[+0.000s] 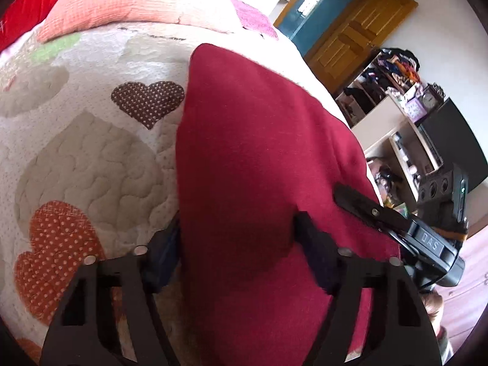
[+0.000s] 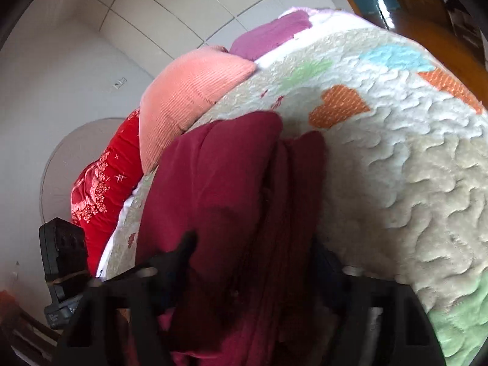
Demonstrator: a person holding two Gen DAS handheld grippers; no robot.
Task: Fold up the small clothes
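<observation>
left wrist view: the maroon garment (image 1: 259,152) lies on the heart-patterned quilt (image 1: 91,152), its long axis running straight away from the left gripper (image 1: 238,253) toward the peach pillow (image 1: 122,3). the near end of the cloth sits between the spread fingers; whether they pinch it i cannot tell. the right gripper (image 1: 366,207) rests on the garment's edge farthest from the brown heart.

right wrist view: the garment (image 2: 219,183) bunches in thick folds against the right gripper (image 2: 253,262), pointing toward the peach pillow (image 2: 189,91). its jaws bracket the bundle, grip unclear. both grippers look equally near.
</observation>
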